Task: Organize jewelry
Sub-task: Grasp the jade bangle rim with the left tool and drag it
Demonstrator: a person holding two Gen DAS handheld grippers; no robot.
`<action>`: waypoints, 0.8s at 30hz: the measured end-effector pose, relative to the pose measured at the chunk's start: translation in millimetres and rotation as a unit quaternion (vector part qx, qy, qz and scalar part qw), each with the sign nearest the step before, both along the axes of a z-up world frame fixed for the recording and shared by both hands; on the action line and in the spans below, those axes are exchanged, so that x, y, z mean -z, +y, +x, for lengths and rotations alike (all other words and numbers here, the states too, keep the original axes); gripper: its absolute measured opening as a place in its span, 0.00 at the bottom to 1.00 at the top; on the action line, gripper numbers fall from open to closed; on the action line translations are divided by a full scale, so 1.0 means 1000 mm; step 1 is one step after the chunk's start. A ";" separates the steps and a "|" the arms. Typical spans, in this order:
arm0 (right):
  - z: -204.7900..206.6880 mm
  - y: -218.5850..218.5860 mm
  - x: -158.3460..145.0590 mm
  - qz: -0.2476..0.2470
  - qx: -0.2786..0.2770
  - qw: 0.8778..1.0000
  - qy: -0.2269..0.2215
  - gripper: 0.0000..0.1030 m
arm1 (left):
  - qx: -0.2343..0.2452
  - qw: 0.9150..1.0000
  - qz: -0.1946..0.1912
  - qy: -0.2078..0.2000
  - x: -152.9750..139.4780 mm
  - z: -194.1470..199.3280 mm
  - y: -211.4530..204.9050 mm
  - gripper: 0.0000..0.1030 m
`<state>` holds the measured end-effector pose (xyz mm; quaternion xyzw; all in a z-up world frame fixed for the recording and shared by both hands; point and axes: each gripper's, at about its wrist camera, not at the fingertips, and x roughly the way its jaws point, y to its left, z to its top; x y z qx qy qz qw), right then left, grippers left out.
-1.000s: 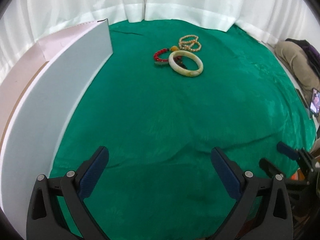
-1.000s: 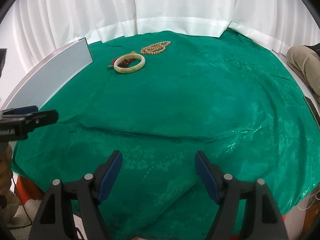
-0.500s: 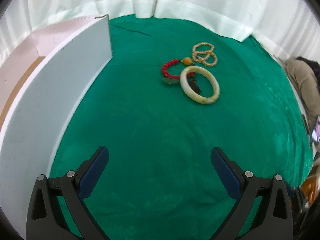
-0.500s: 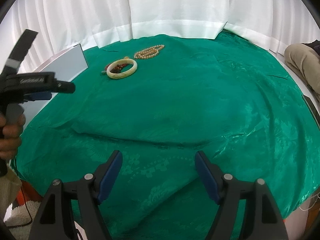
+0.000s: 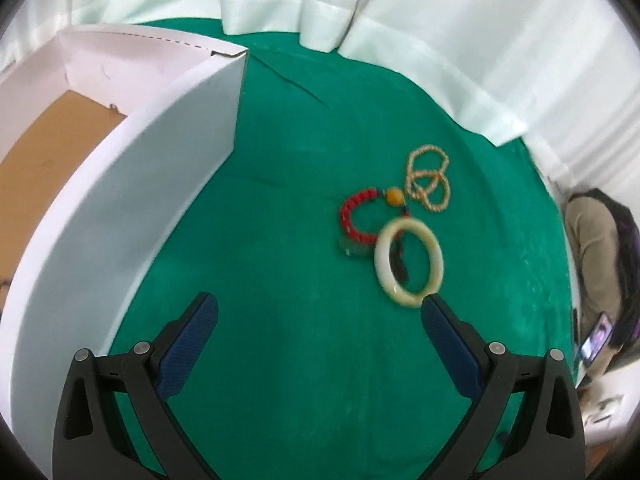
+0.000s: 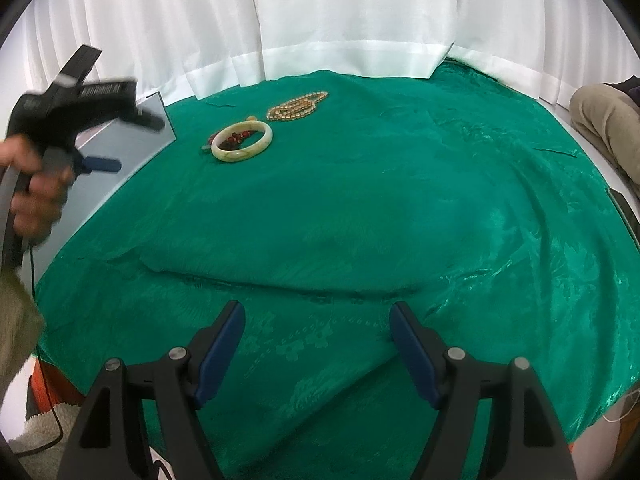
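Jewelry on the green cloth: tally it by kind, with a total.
Pale bangle: 1
Red bead bracelet: 1
Cream bead strand, looped in coils: 1
Total: 3

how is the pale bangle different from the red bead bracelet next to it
The pale bangle is one smooth, solid ring; the red bead bracelet is a string of small beads with an orange bead at one end. The bangle is cream and thicker; the bracelet is red and thinner. The bangle forms a closed circle, while the bracelet's red beads curve in an open arc. Both lie flat on the green cloth, and the bangle overlaps the bracelet's dark tail.
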<state>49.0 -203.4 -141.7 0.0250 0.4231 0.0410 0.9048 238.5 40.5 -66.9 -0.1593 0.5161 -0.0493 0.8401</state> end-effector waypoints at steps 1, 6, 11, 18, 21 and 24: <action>0.000 0.000 0.000 0.000 -0.001 1.000 0.001 0.74 | 0.003 1.000 0.006 0.003 0.003 0.006 -0.003 0.98; 0.002 0.002 0.000 -0.001 -0.003 1.000 0.001 0.74 | 0.039 0.998 0.043 0.019 0.025 0.033 -0.039 0.92; 0.001 0.002 0.002 -0.002 -0.005 1.000 0.005 0.74 | 0.035 0.998 0.047 0.025 0.038 0.049 -0.057 0.62; 0.002 0.008 0.004 -0.006 -0.012 1.000 0.007 0.74 | 0.023 0.999 0.017 0.015 0.031 0.051 -0.053 0.09; 0.002 0.009 0.003 -0.006 -0.016 1.000 0.003 0.74 | 0.014 1.000 -0.010 0.009 0.023 0.035 -0.043 0.09; 0.003 0.007 0.001 -0.005 -0.017 1.000 0.001 0.74 | 0.012 0.999 -0.045 0.006 0.016 0.011 -0.025 0.09</action>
